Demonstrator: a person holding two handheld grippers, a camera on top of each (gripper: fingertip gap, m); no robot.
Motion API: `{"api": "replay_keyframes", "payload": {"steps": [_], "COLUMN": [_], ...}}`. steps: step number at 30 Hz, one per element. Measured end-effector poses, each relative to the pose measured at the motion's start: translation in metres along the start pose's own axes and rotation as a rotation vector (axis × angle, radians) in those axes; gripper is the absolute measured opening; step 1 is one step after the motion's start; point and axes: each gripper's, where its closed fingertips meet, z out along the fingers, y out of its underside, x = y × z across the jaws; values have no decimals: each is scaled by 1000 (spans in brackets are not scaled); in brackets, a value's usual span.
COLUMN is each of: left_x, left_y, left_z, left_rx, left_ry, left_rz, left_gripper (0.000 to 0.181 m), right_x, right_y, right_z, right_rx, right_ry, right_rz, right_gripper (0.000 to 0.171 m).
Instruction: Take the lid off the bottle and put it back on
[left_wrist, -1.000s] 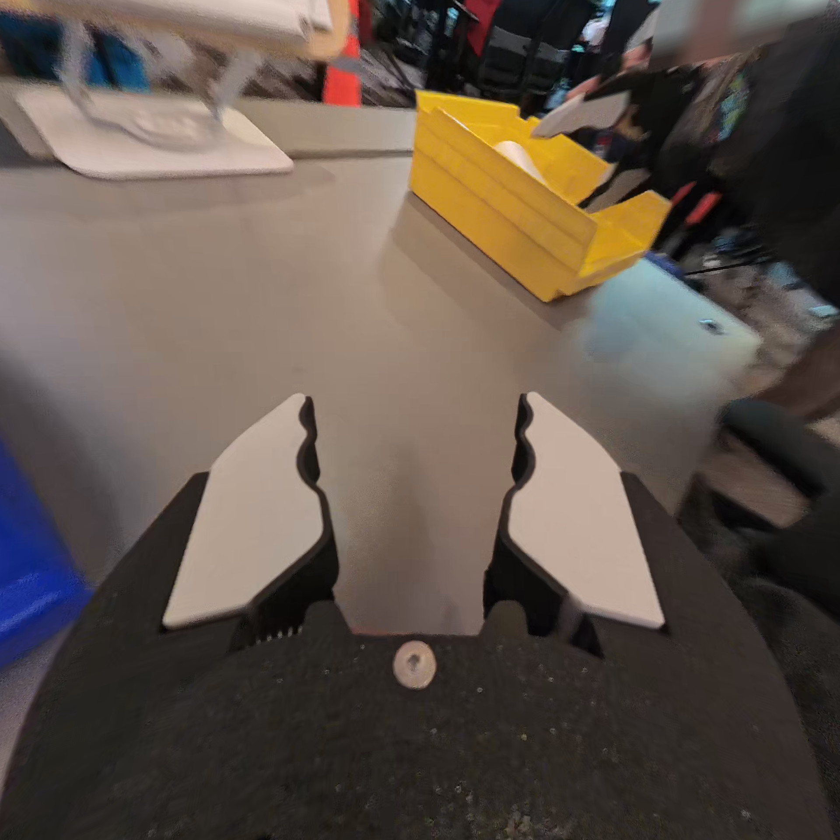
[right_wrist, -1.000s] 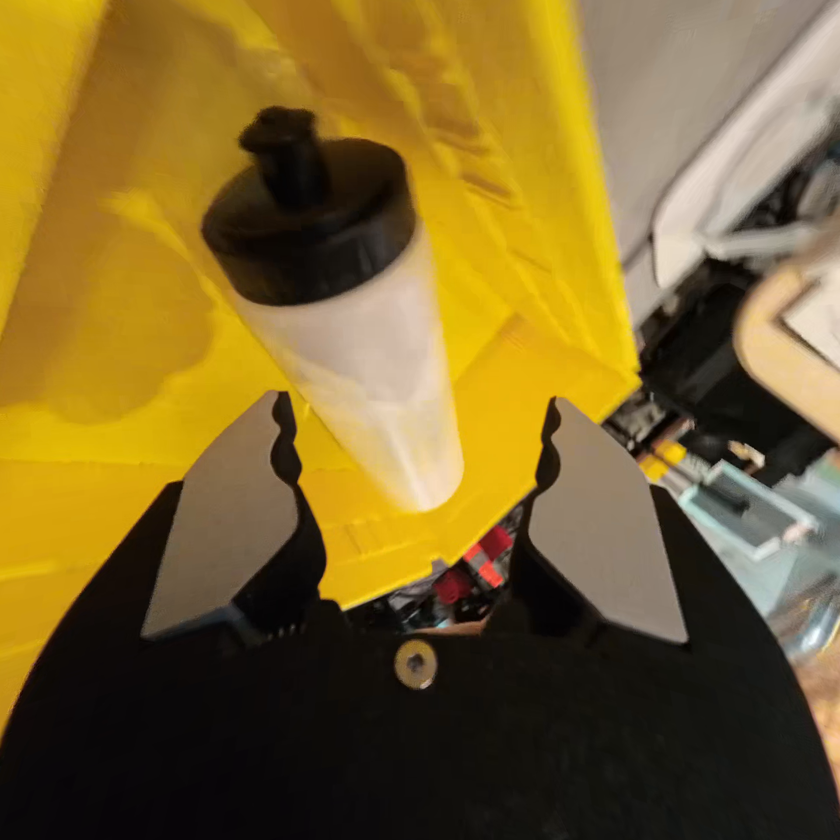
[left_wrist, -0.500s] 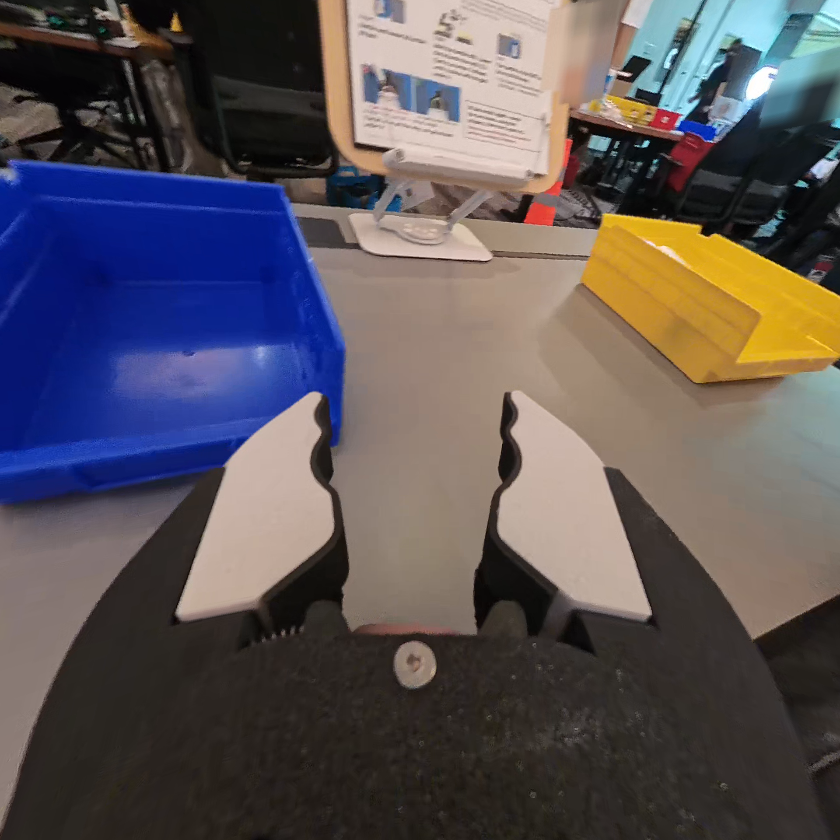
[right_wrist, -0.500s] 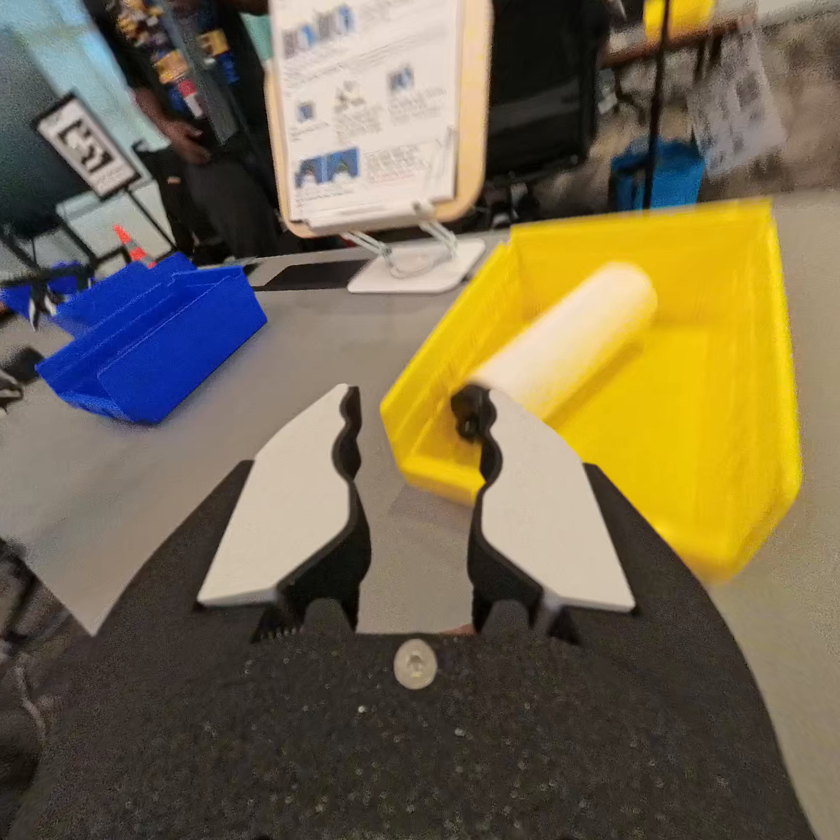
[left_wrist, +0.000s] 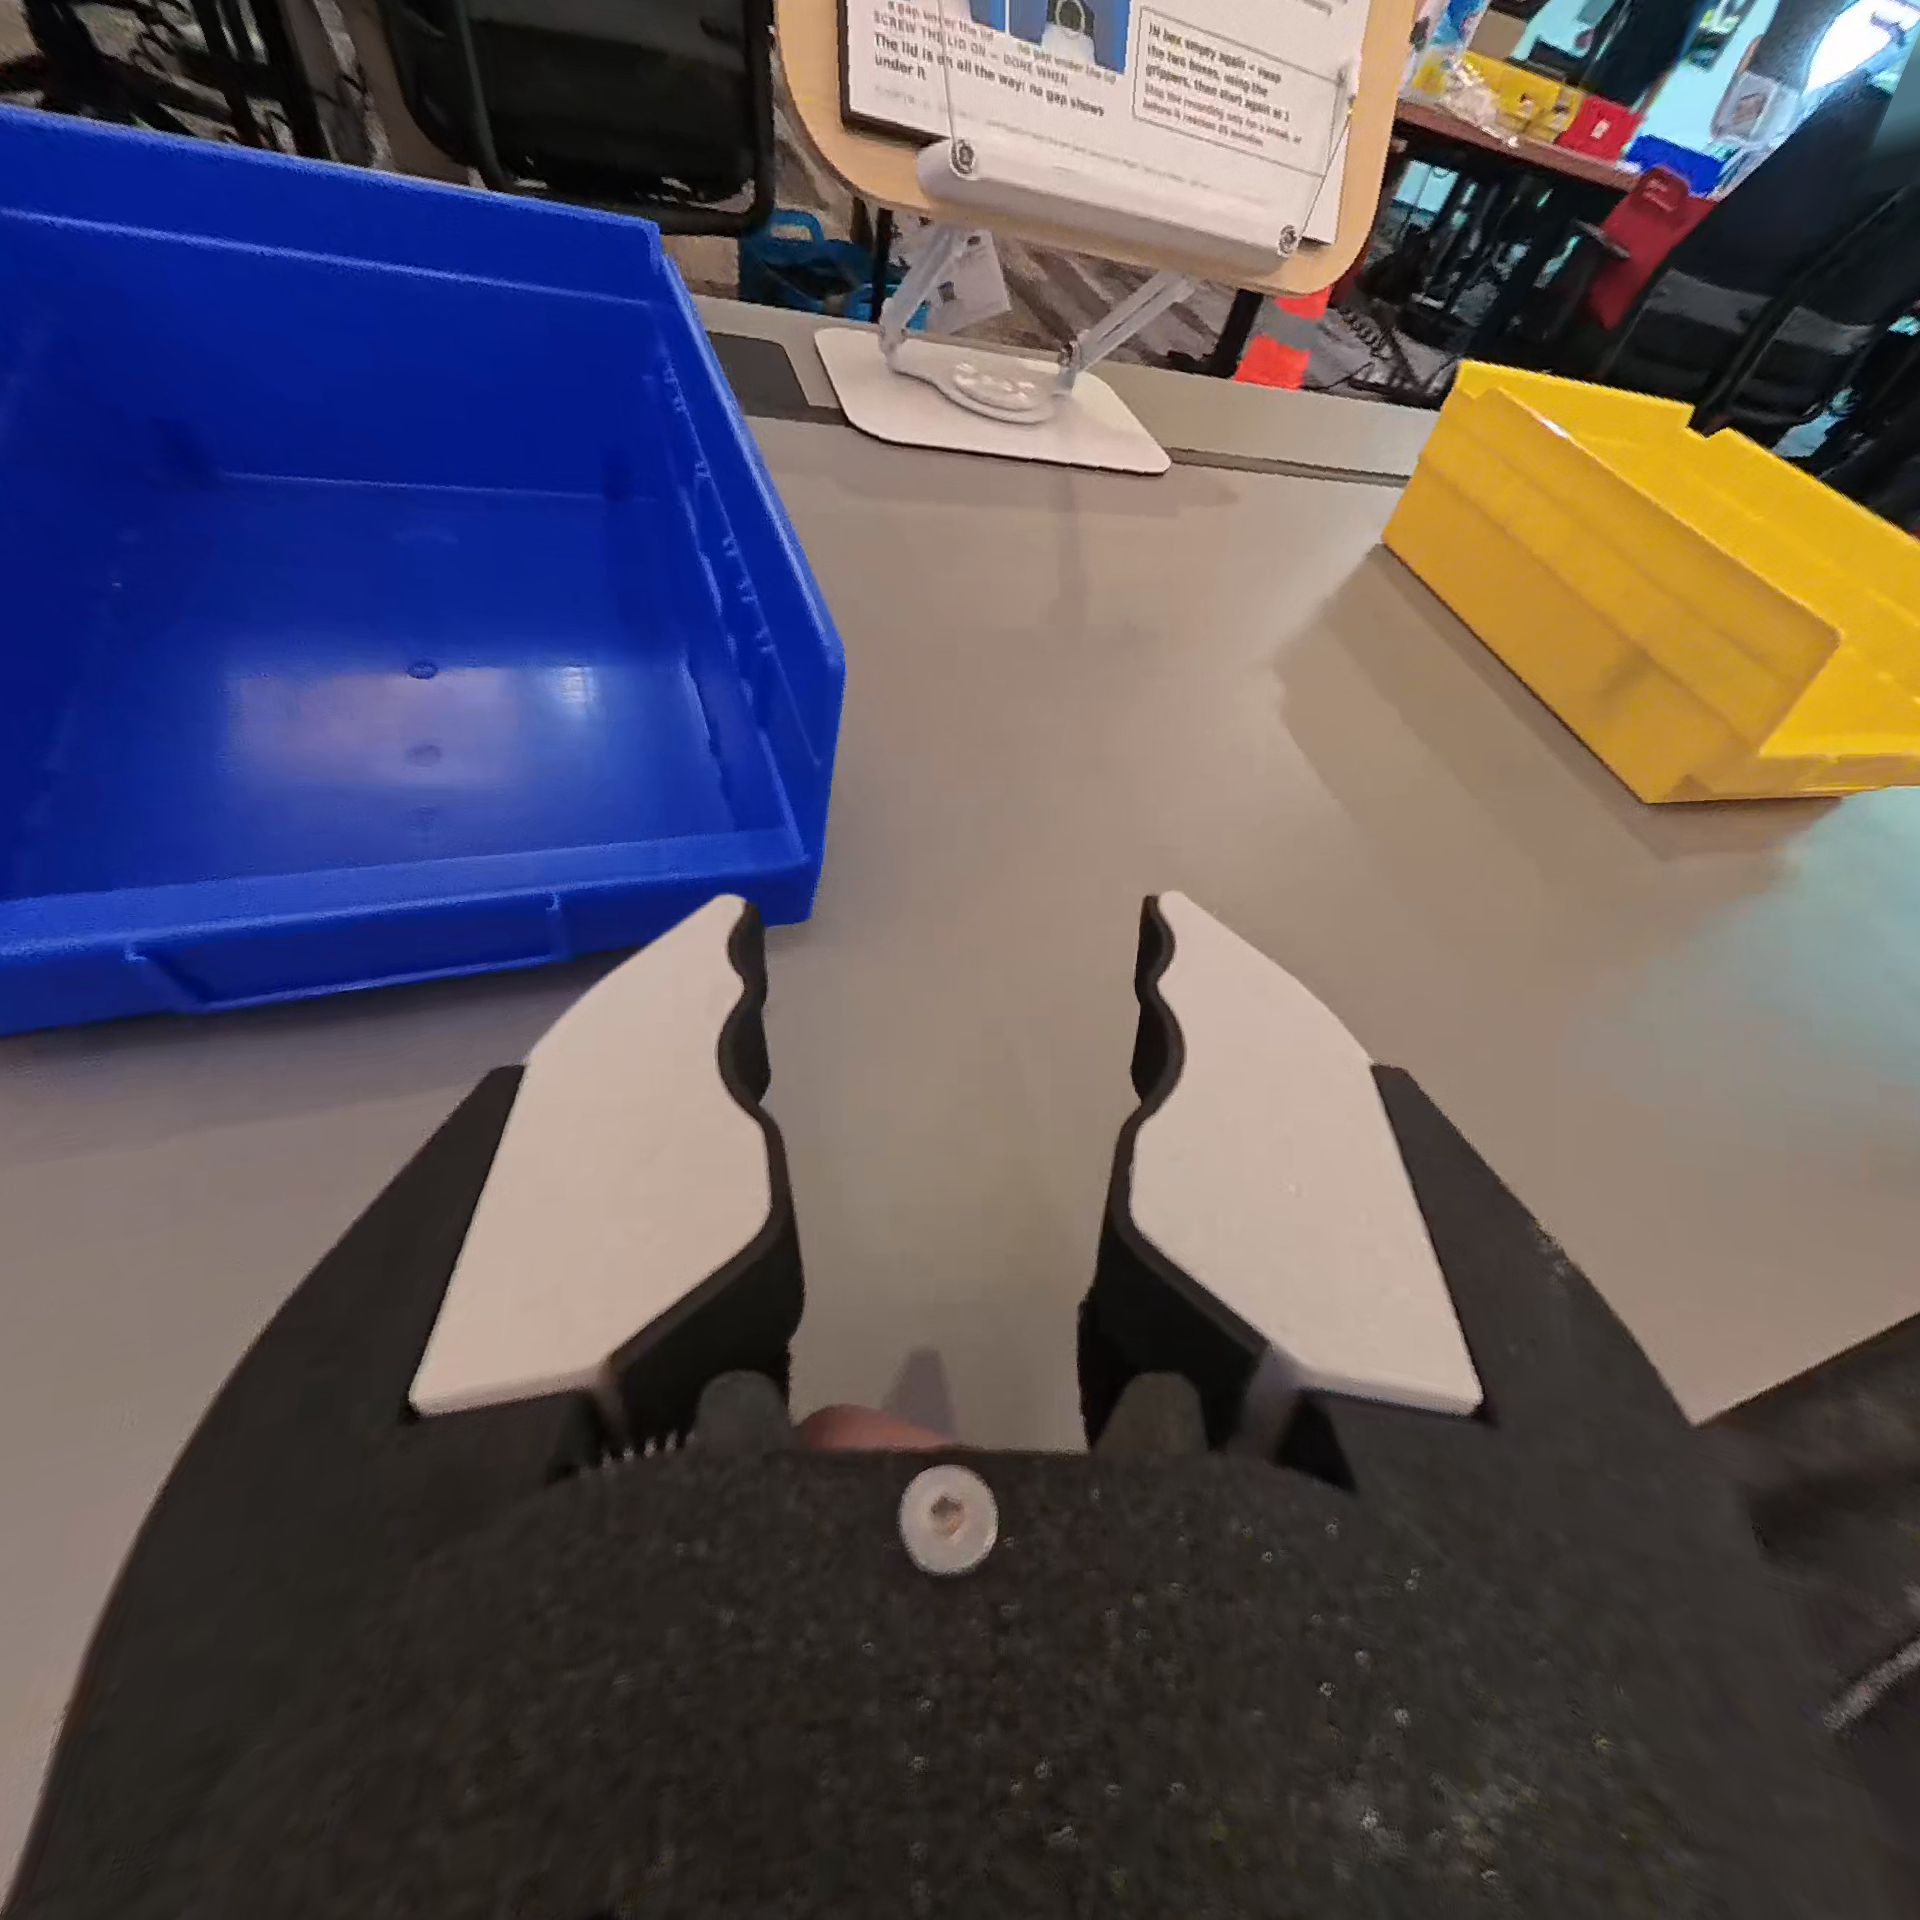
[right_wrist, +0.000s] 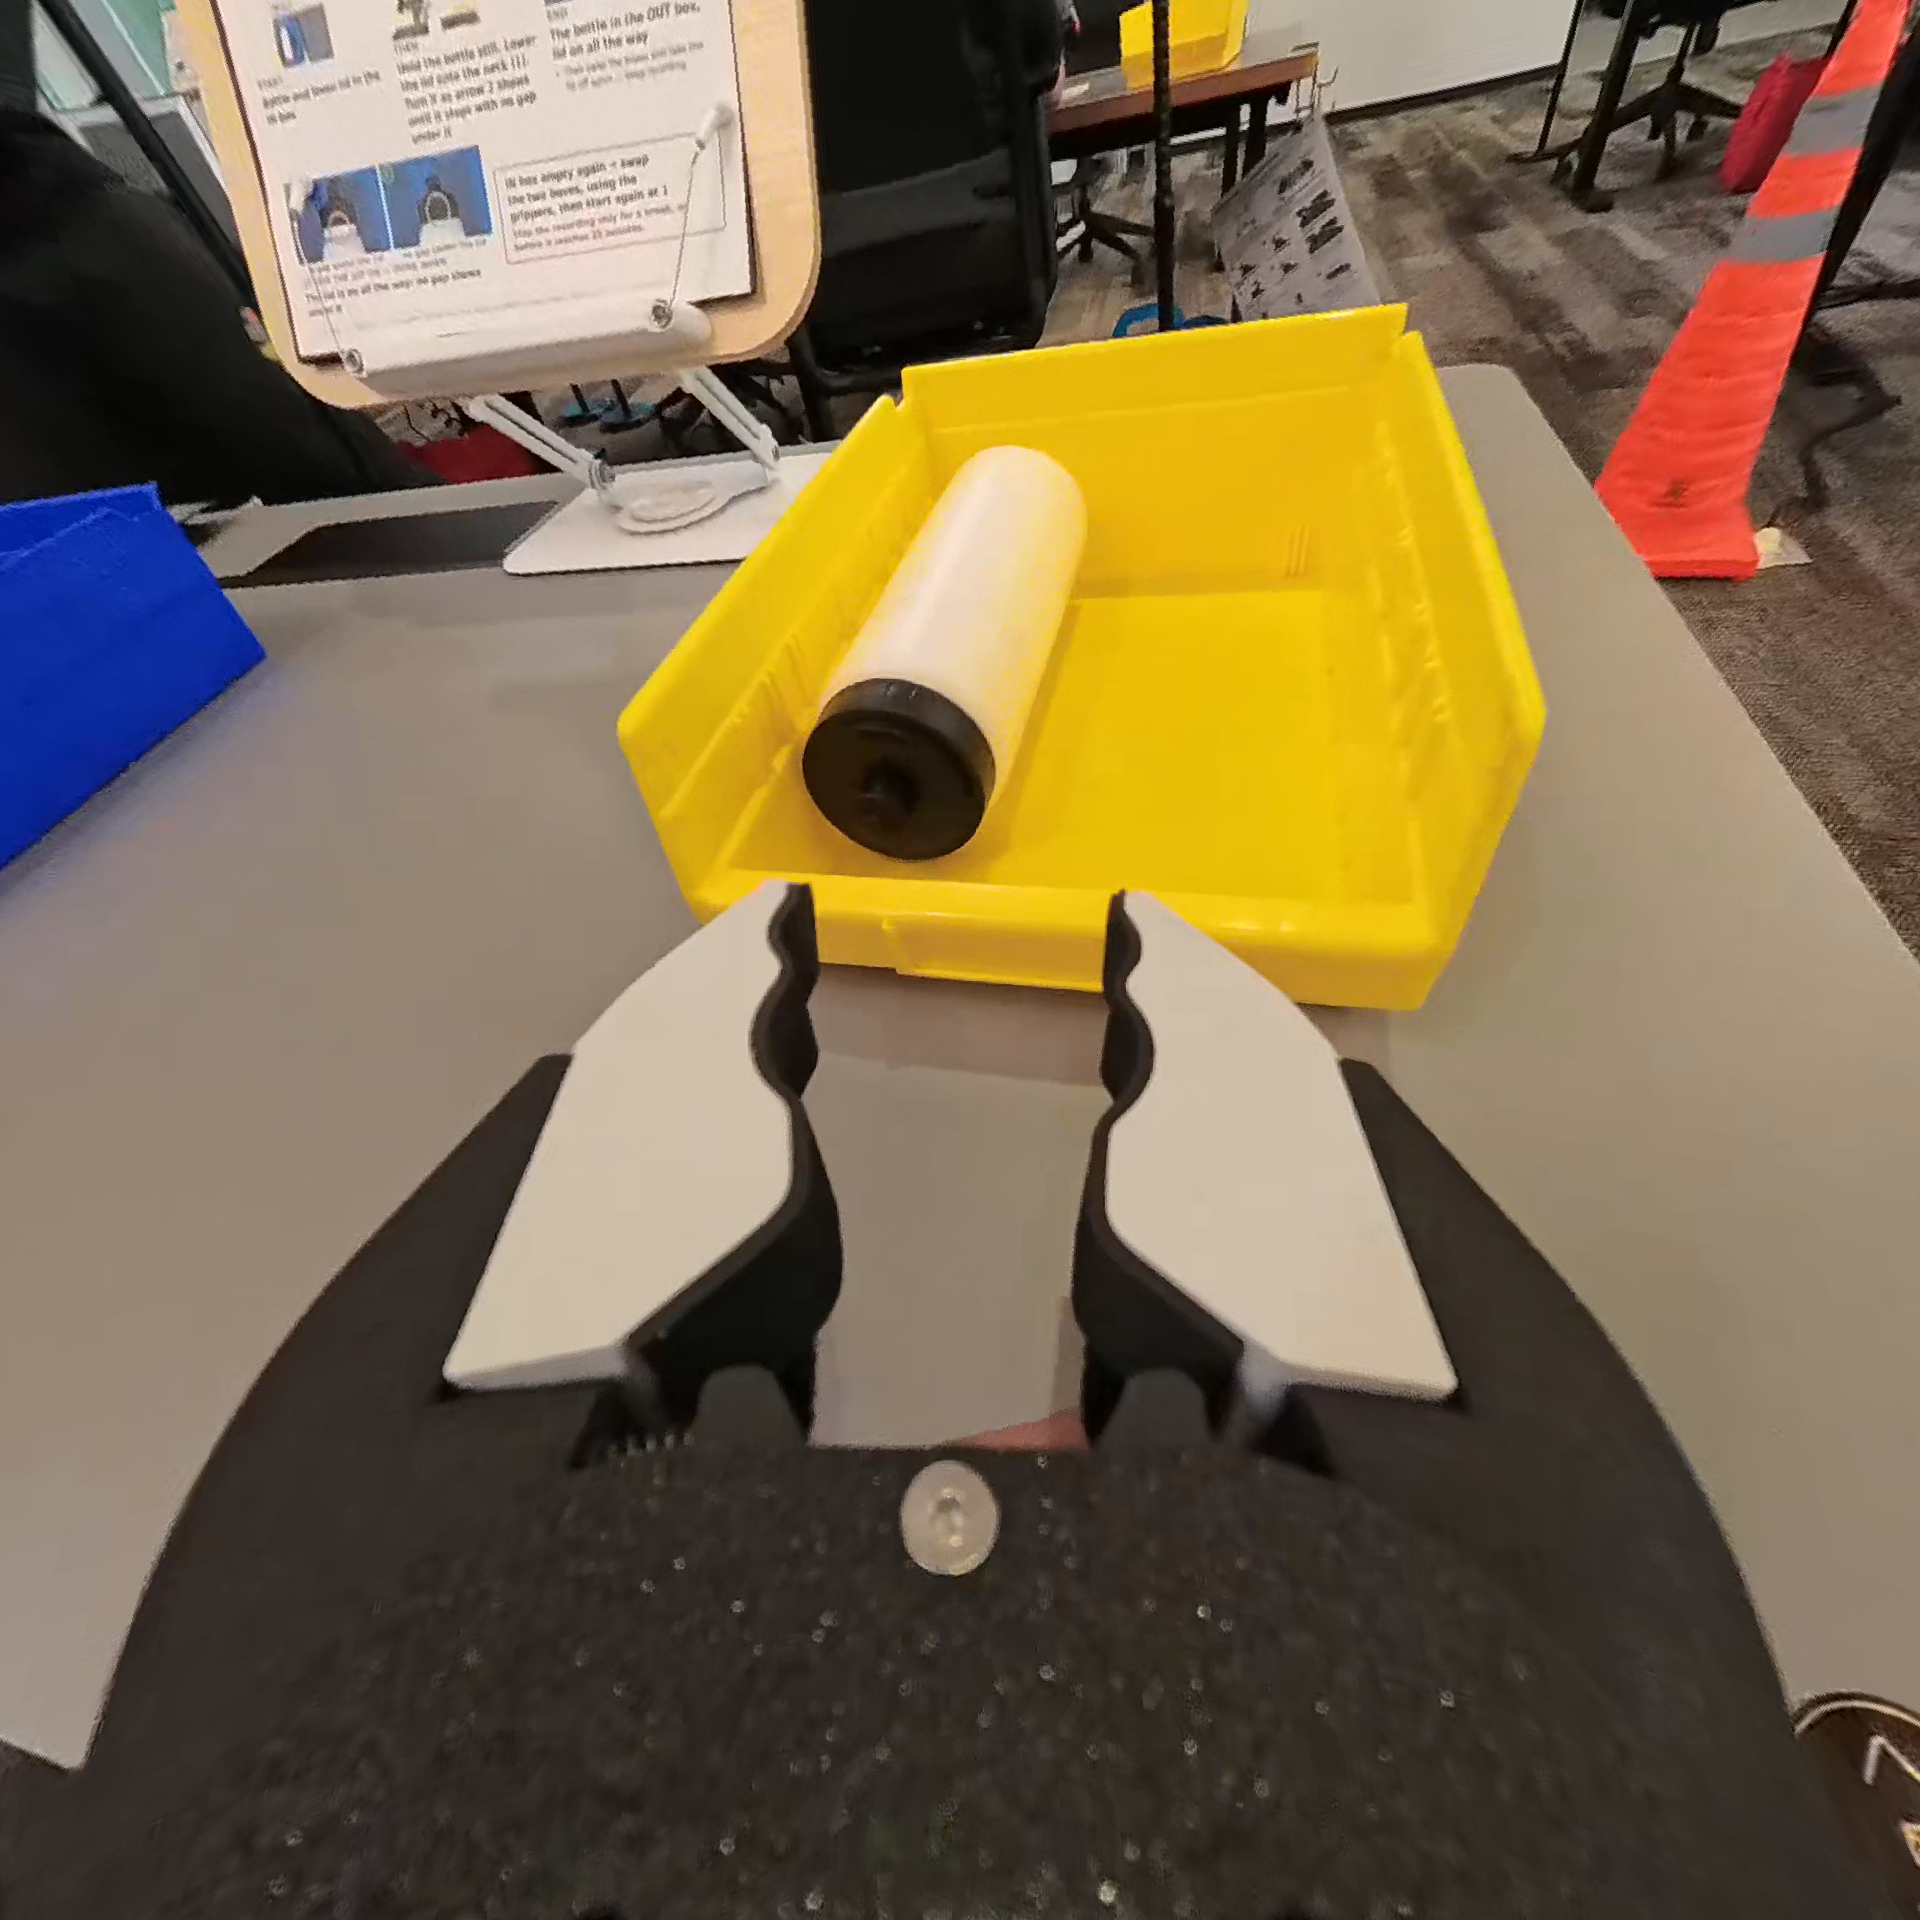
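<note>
Left wrist view: at far left a blue bin (left_wrist: 395, 582) sits on the grey table (left_wrist: 1039, 727), its glossy floor bare. Just right of its near corner the left gripper (left_wrist: 951, 935) hovers over the tabletop with its fingers (left_wrist: 613, 1164) spread apart and nothing between them. Past the gripper, at the table's far edge, an instruction board (left_wrist: 1091, 114) stands on a white stand (left_wrist: 987, 405). At far right lies a yellow bin (left_wrist: 1662, 644), seen from its side wall so that its inside is hidden.

Right wrist view: a corner of the blue bin (right_wrist: 94, 644) shows at far left, with the board (right_wrist: 499, 177) behind it and tilted back on its stand. In the middle the right gripper (right_wrist: 956, 935) is held low over the table (right_wrist: 364, 883), fingers (right_wrist: 665, 1164) released and holding nothing, their tips just short of the yellow bin's (right_wrist: 1475, 675) near wall. Inside that bin, along its left side, the bottle (right_wrist: 966, 623) lies on its side, white body pointing away and the black lid (right_wrist: 899, 769) screwed on, facing the gripper. At far right an orange cone (right_wrist: 1745, 312) stands on the carpet.
</note>
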Motion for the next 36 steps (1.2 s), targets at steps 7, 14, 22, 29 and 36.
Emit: {"api": "replay_keyframes", "payload": {"steps": [7,14,22,29,36], "left_x": [3,2,2,18,80], "left_y": [1,8,12,18,14], "left_z": [0,4,5,10,46], "left_rx": [0,-37,-64,-87,-103], "left_ry": [-11,3,-22,-4,172], "left_rz": [43,14,46,134,183], "left_gripper": [63,63,63,64,65], "right_x": [-1,0,-21,-108,-190], "right_y": [-1,4,6,20,7], "right_z": [0,6,18,91,106], "right_rx": [8,-20,-23,-140,-157], "right_ry": [6,18,6,-161,-469], "right_rz": [-19,-43,-100,-133,-51], "right_gripper": [51,54,67,75,74]}}
